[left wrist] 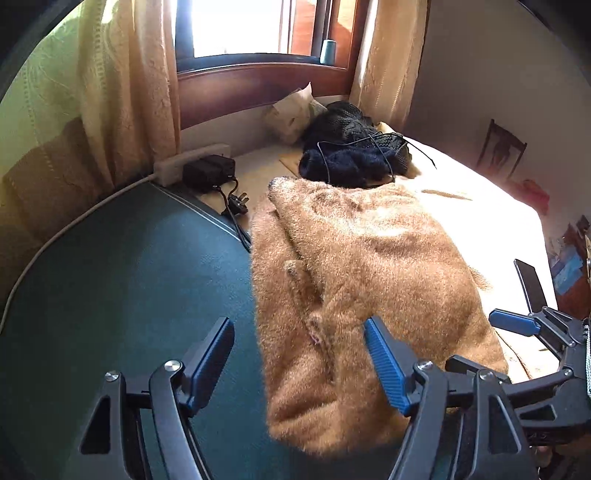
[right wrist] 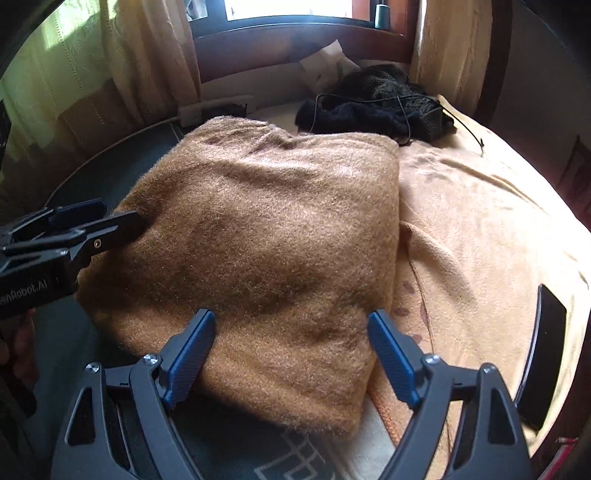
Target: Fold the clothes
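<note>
We begin with the bed [right wrist: 480, 206], which carries everything in view under a tan cover. The brown fuzzy sweater [right wrist: 266, 236] lies on it near the left edge, where the bed meets a dark green surface [left wrist: 122, 280]. In the right wrist view the sweater forms a compact, roughly rectangular bundle with its layers doubled over. In the left wrist view a seam and a loose flap [left wrist: 317, 328] show along its near side. We judge this garment to be folded, or nearly so; it may need a final tidy at that flap.

Beyond the sweater, toward the window [left wrist: 240, 29], a pile of dark knitted clothes [left wrist: 354, 151] lies crumpled, with a thin black cord across it. We judge this pile to be the remaining work, since nothing in it is folded yet.

A power strip [left wrist: 184, 166] with a black adapter rests at the bed's far left edge, well apart from the sweater. A dark flat object, possibly a phone [right wrist: 546, 350], lies on the bed to the right.

The left gripper [left wrist: 299, 354] has its jaws wide open. One finger is over the green surface and the other over the sweater's near edge; the pads press on nothing.

The right gripper [right wrist: 291, 354] also has its jaws wide open. They straddle the near corner of the sweater without clamping it, so the garment rests free on the bed.
</note>
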